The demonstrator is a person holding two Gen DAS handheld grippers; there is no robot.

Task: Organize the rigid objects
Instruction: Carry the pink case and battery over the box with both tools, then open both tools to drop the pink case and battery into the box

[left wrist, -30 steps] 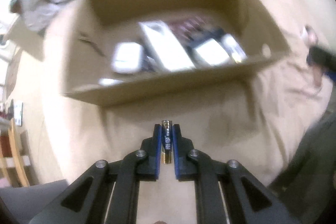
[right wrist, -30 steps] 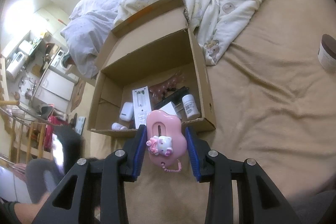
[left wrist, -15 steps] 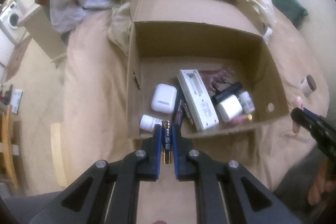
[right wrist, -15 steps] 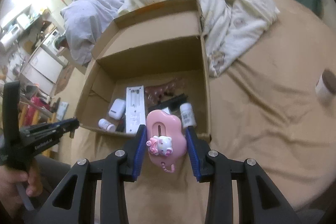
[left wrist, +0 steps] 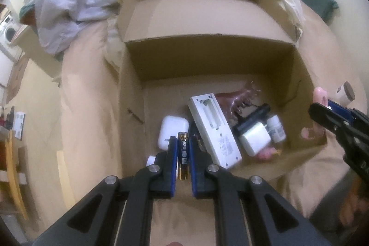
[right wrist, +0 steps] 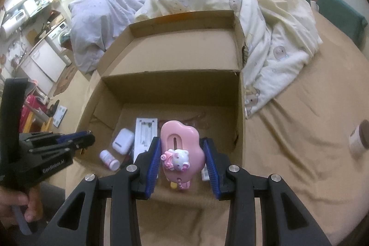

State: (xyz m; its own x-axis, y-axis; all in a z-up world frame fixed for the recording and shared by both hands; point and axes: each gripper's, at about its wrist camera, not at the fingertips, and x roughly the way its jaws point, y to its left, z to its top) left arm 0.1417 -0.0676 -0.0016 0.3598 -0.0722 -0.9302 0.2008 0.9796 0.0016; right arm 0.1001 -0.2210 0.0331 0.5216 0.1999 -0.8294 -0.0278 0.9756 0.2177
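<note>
Black skeletal tongs (left wrist: 183,155) – blue pads (right wrist: 154,165), silver screws (left wrist: 154,168), white lettering on one body

From my right gripper (right wrist: 182,159), the pink toy (right wrist: 181,151) it clamps hides much of the box floor (right wrist: 180,111) behind it. Past my left gripper (left wrist: 183,153), the battery (left wrist: 183,155) covers part of the white case (left wrist: 171,130). I can't read the small bottle's label (left wrist: 276,130); it's too blurred.
</note>
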